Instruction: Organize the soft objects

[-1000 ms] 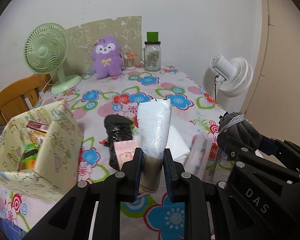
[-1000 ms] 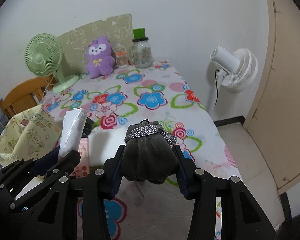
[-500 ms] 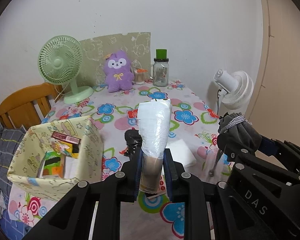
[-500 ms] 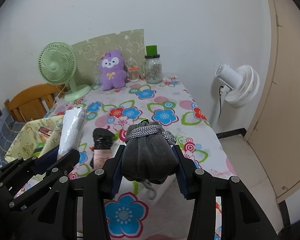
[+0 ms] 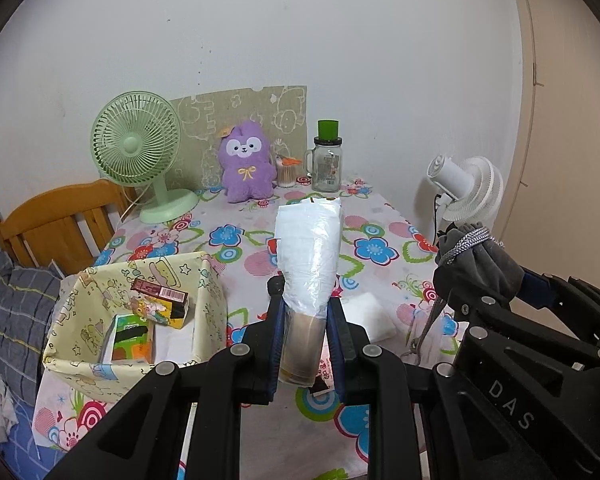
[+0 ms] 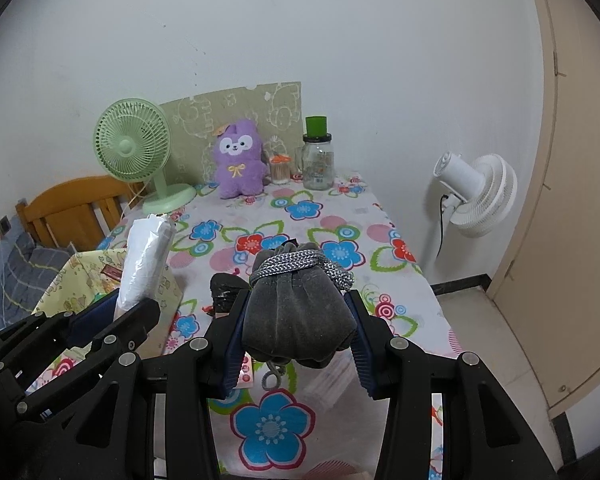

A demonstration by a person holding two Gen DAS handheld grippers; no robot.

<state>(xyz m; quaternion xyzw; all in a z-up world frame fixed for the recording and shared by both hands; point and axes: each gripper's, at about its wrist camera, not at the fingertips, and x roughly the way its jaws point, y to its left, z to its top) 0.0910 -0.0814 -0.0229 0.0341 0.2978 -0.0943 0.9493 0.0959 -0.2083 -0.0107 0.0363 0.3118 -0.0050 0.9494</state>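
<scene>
The left gripper (image 5: 306,322) is clamped on a plastic-wrapped white pack (image 5: 308,248), possibly tissues, held up above the floral table (image 5: 380,220) near its front edge. The right gripper (image 6: 296,332) squeezes a grey drawstring pouch (image 6: 298,316). A yellow fabric box (image 5: 204,292) holding cartons sits at the table's left edge; a purple plush (image 5: 246,164) stands at the back edge.
</scene>
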